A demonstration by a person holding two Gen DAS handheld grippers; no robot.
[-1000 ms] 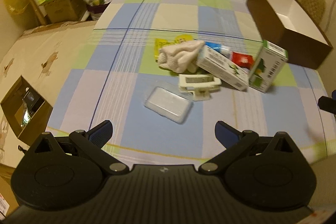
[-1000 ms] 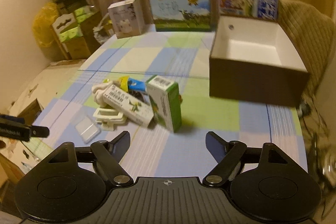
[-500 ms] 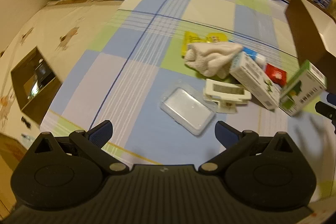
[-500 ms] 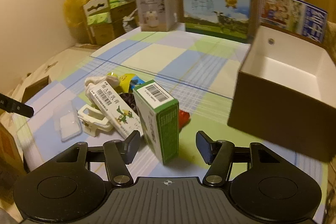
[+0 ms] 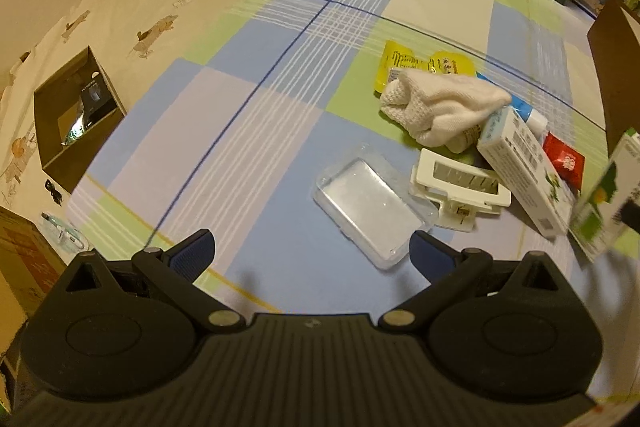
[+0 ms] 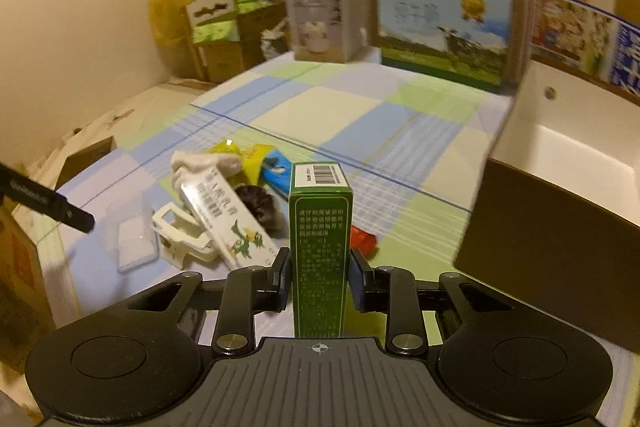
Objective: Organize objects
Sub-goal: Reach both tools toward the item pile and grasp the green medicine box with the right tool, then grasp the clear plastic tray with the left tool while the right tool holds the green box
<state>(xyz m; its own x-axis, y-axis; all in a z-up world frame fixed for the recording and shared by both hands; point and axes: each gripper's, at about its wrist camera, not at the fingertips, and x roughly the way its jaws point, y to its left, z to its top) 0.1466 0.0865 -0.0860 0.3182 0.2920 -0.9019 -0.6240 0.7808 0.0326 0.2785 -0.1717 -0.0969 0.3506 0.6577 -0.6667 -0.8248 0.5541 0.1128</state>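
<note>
My right gripper (image 6: 320,269) has its fingers (image 6: 282,275) clamped on the 2 narrow sides of the upright green carton (image 6: 320,247), barcode face on top, dead centre in the right wrist view. In the left wrist view that same carton sits at the 3 o'clock edge, blurred.

My left gripper (image 5: 310,253) has its fingers (image 5: 192,253) spread wide and holds nothing; it hangs over the checked cloth of the desk (image 5: 248,131). The clear plastic case (image 5: 370,205) lies flat just ahead of the right-hand finger, at about 1 o'clock from the gap, and I cannot tell whether that finger touches it.

The rest of the pile lies beyond the case: a white clip (image 5: 460,189) touching it at its 3 o'clock side, a long white box with a green cartoon figure (image 5: 524,175) leaning over the clip, a folded white cloth (image 5: 440,107) at 12 o'clock of the clip, yellow packets (image 5: 420,63) under the cloth's far edge, and a red sachet (image 5: 564,159) beside the white box.

The open brown box with a white inside (image 6: 560,187) stands at 3 o'clock in the right wrist view, well apart from the pile.
</note>
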